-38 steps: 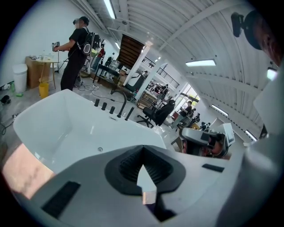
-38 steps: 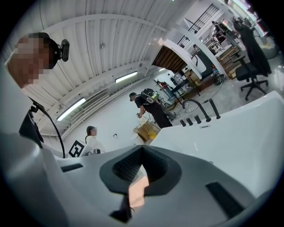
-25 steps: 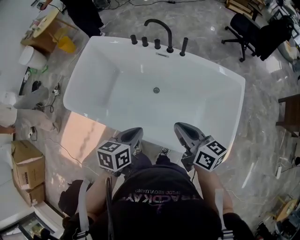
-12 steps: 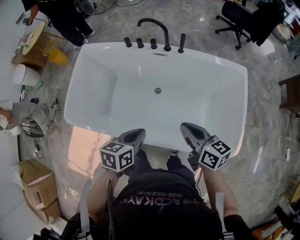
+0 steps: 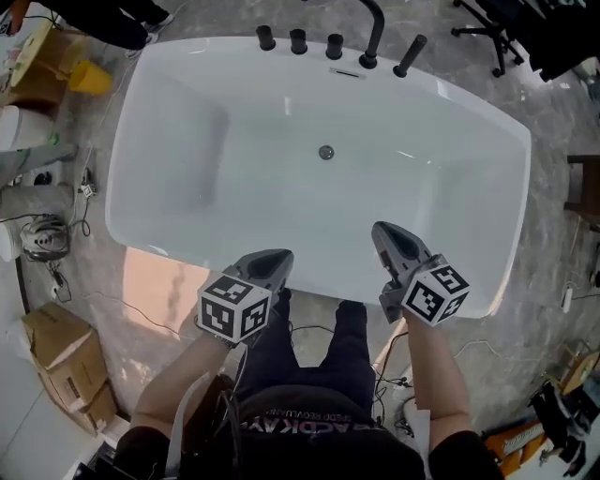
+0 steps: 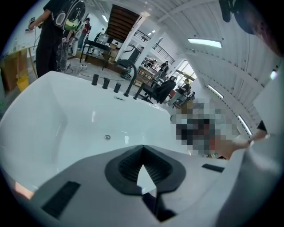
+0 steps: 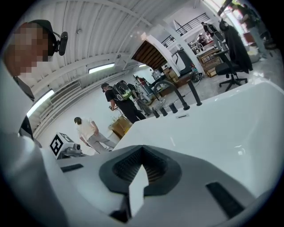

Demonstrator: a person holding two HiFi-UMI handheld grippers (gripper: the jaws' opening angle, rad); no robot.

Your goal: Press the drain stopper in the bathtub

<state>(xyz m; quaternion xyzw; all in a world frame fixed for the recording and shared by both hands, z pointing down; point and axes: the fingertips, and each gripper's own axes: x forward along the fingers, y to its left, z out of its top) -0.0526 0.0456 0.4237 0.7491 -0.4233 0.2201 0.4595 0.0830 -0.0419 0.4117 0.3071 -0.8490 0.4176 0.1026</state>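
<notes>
The white bathtub (image 5: 234, 211) fills the head view, with the small round metal drain stopper (image 5: 326, 152) in the middle of its floor. My left gripper (image 5: 274, 255) is shut and empty, its tip over the tub's near rim. My right gripper (image 5: 382, 228) is also shut and empty, reaching slightly farther over the near wall. Both are well short of the stopper. In the left gripper view the drain stopper (image 6: 107, 137) shows beyond the left gripper (image 6: 142, 146). The right gripper view looks past the right gripper (image 7: 142, 147) across the tub (image 7: 213, 128).
A black curved faucet (image 5: 372, 28) and several black knobs (image 5: 298, 40) line the tub's far rim. Cardboard boxes (image 5: 66, 366) and cables lie on the floor at left. A black office chair (image 5: 497, 28) stands far right. A person (image 5: 122, 19) stands far left.
The head camera and both grippers have moved closer to the tub and slightly left, so it looks larger. Both grippers stay shut and now reach over the near rim.
</notes>
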